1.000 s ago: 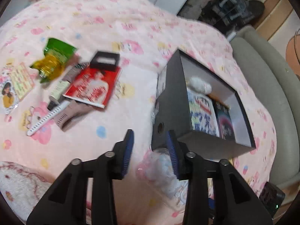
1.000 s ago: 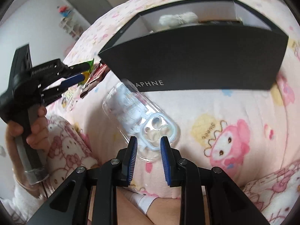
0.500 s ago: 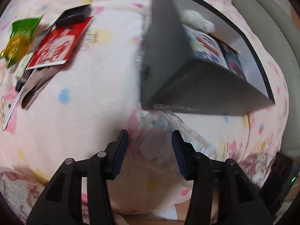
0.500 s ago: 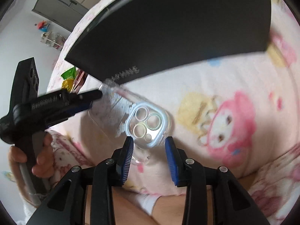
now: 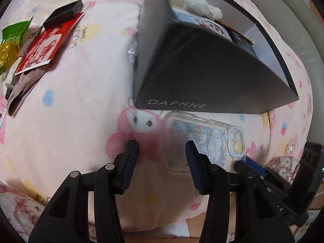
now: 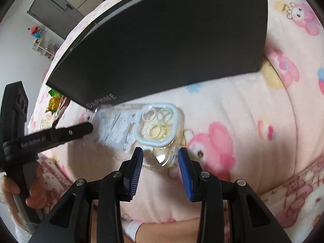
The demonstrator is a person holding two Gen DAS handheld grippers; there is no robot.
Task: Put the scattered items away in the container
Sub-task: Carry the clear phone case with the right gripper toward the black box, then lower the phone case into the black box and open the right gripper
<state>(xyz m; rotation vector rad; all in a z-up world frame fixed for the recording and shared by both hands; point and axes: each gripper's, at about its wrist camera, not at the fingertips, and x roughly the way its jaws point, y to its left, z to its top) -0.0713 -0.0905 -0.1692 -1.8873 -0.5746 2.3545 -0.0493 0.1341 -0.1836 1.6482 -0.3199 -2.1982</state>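
- Your left wrist camera looks steeply down from close above the pink blanket [image 5: 85, 93], with the black box [image 5: 194, 77] in the upper centre of the frame.
- Your right wrist camera faces down too, nearer the box.
- Both views share the clear phone case [image 5: 208, 137] [image 6: 141, 129] and the box front.

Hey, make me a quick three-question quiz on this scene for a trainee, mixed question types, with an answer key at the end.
1. True or false: the clear phone case already lies inside the black box.
2. Multiple choice: what is between the fingers of the right tool? A) the camera end of the phone case B) the red card C) nothing
3. Short answer: what word is printed on the box's side?

Key:
1. False; it lies on the pink blanket just in front of the box.
2. A, though the pads do not press on it.
3. DAPHNE.
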